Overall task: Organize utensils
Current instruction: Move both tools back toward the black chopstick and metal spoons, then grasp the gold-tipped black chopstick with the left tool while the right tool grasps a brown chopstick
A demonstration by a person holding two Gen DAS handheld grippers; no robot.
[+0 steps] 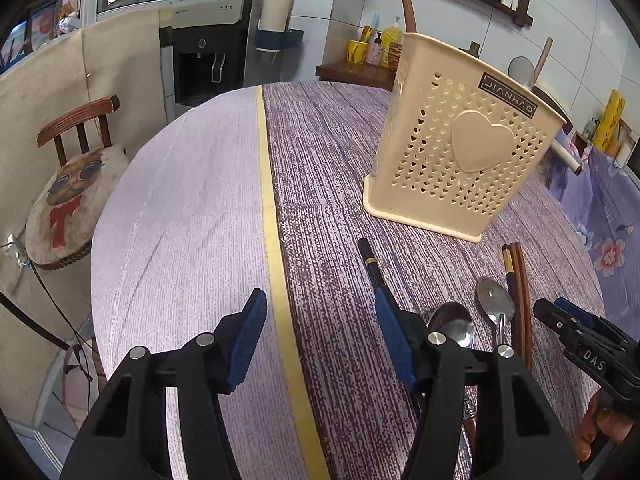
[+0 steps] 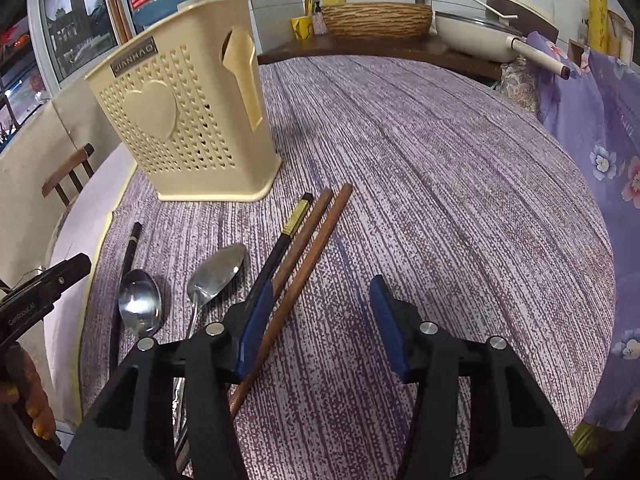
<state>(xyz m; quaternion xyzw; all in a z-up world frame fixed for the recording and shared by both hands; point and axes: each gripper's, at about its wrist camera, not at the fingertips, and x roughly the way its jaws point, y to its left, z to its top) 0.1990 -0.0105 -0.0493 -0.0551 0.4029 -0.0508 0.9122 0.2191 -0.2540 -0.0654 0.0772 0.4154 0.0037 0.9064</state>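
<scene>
A: Where did the utensils lie?

B: On the tabletop (image 2: 440, 184), in a loose row on the near side of the cream utensil holder (image 2: 180, 120), which stood upright toward the far left in the right wrist view. From left to right there: a black chopstick (image 2: 127, 256), a spoon (image 2: 140, 304), a second spoon (image 2: 218, 270), a black chopstick with a gold band (image 2: 294, 224), and two brown wooden chopsticks (image 2: 316, 248) lying side by side.

A: And the right hand-held gripper (image 2: 320, 324)?

B: Spread wide, nothing between its blue pads (image 2: 384, 320). Its left finger sat over the near part of the gold-banded chopstick and the wooden pair — whether it touched them could not be told.

A: The left one?

B: The left hand-held gripper (image 1: 320, 344) was also spread and held nothing. Between its fingers ran the yellow tape strip (image 1: 272, 220) on the tabletop (image 1: 180, 200). Its right finger overlapped the black chopstick (image 1: 370, 260), with the spoons (image 1: 452, 324) just to the right. The holder (image 1: 460, 144) stood farther off, to the right.

A: Anything already in the holder?

B: Some handles rose behind its rim — which utensils could not be told.
</scene>
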